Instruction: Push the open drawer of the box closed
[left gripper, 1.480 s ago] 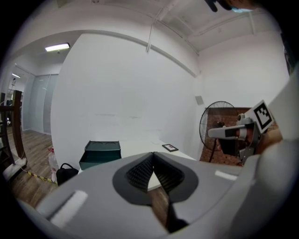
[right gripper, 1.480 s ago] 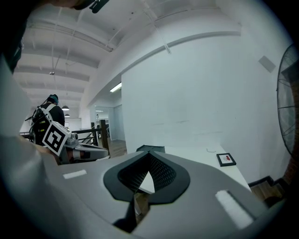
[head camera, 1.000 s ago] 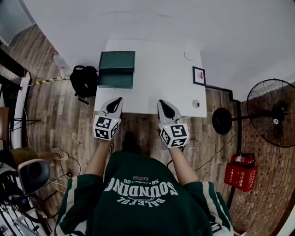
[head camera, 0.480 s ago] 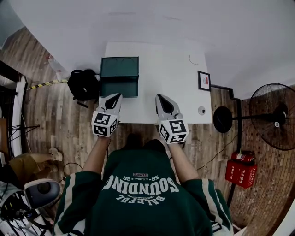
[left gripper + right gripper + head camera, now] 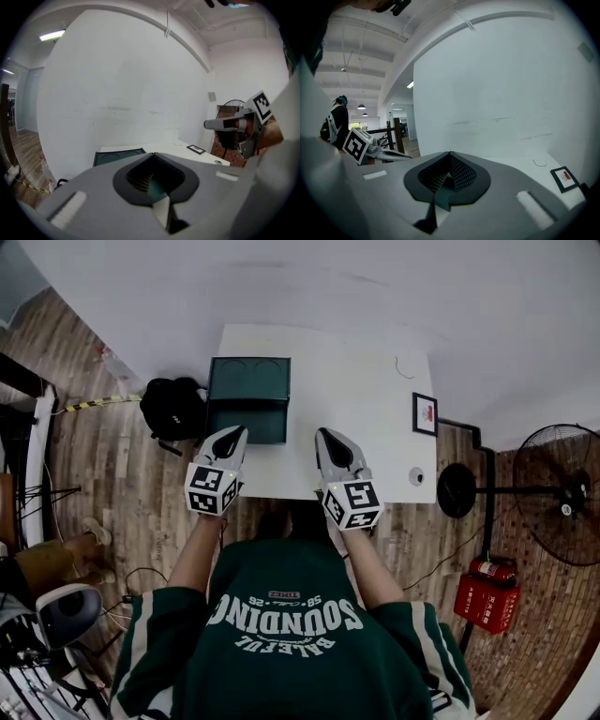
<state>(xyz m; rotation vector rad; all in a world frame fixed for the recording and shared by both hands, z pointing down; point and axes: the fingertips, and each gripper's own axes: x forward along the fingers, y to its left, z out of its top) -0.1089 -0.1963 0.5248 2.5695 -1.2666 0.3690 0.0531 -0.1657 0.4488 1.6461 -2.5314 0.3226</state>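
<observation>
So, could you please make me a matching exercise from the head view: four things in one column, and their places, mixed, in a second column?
Things:
1. green box
2. black backpack
3. picture frame
4. red fire extinguisher

Places:
A. on the floor, right of the table
B. on the table, right edge
C. on the floor, left of the table
D. on the table, left part

Pairs: 1-D, 2-C, 3-B, 4-A.

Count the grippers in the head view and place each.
2. The left gripper is in front of the green box's open drawer; the right gripper is over the white table's near edge. None seems hidden.
</observation>
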